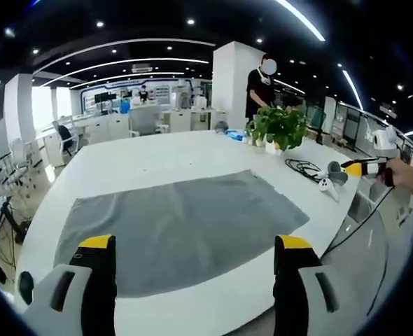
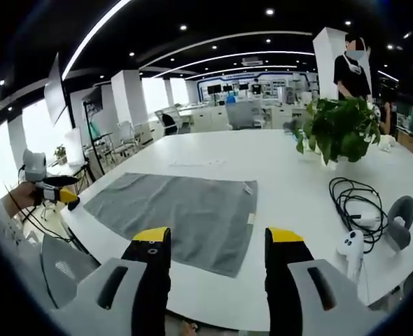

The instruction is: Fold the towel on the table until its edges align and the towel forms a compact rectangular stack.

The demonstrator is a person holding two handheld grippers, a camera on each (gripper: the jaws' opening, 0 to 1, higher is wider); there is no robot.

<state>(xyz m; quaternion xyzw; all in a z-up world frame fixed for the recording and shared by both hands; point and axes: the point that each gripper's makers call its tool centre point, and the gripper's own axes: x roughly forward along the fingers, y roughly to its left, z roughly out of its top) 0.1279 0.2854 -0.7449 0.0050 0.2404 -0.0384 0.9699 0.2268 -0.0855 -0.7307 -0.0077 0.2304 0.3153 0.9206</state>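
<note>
A grey towel lies spread flat on the white table, a small label on one edge. In the left gripper view my left gripper hovers over the towel's near edge, its yellow-tipped jaws wide apart and holding nothing. My right gripper shows at the far right, held by a hand beyond the table edge. From the right gripper view the towel lies ahead and to the left. My right gripper is open and empty above the near table edge. The left gripper appears at the far left, off the table.
A potted green plant stands on the table past the towel. A coiled black cable, a white controller and a grey device lie near it. A person stands behind the plant. Chairs and desks fill the room.
</note>
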